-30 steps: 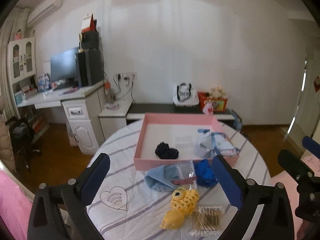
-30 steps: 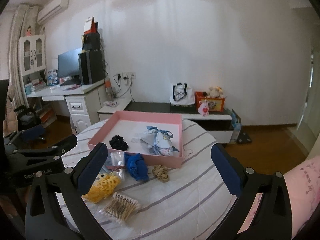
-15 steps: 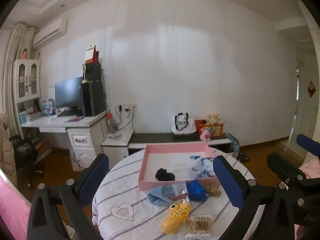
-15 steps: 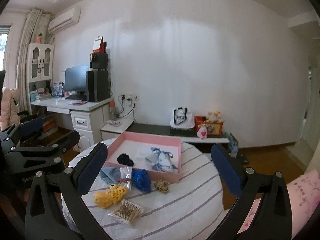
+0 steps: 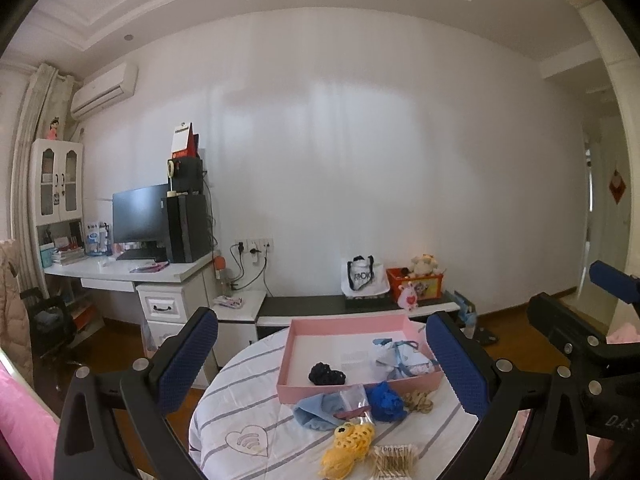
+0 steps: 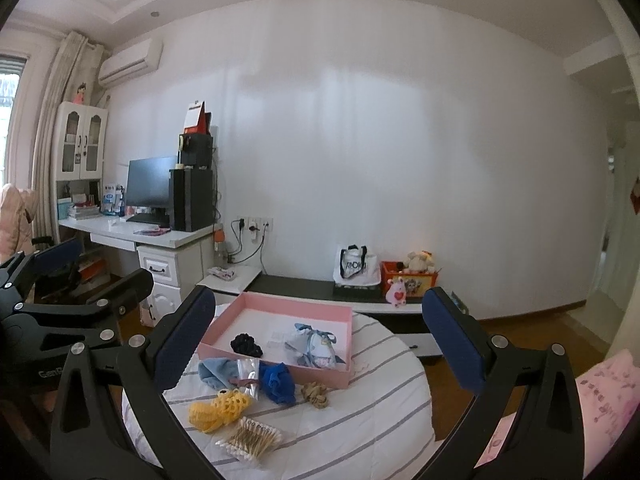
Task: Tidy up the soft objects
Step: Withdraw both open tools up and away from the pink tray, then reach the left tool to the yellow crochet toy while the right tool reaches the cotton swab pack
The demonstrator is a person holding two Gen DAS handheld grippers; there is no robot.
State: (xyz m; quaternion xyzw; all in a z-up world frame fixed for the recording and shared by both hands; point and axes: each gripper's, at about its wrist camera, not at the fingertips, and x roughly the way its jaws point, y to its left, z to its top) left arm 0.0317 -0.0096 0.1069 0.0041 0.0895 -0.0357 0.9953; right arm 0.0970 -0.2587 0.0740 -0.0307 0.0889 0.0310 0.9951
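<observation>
The yellow crocheted toy (image 6: 219,407), a netted, lumpy fish-like shape, lies on the striped tablecloth (image 6: 360,420) before the pink tray (image 6: 280,308), its long axis running leftward toward the near edge. Both the left gripper (image 5: 320,360) and right gripper (image 6: 320,344) hover spread wide and empty.

Left gripper (image 5: 322,364): black angular frame studded with silver screws, its two fingers faced with textured blue pads (image 5: 188,356). Right gripper (image 6: 320,346): identical black frame, silver screws and blue pads (image 6: 454,342). White lettering is seen on both black bodies. Beside the right gripper, a pink patterned sleeve (image 6: 560,412) is worn.
</observation>
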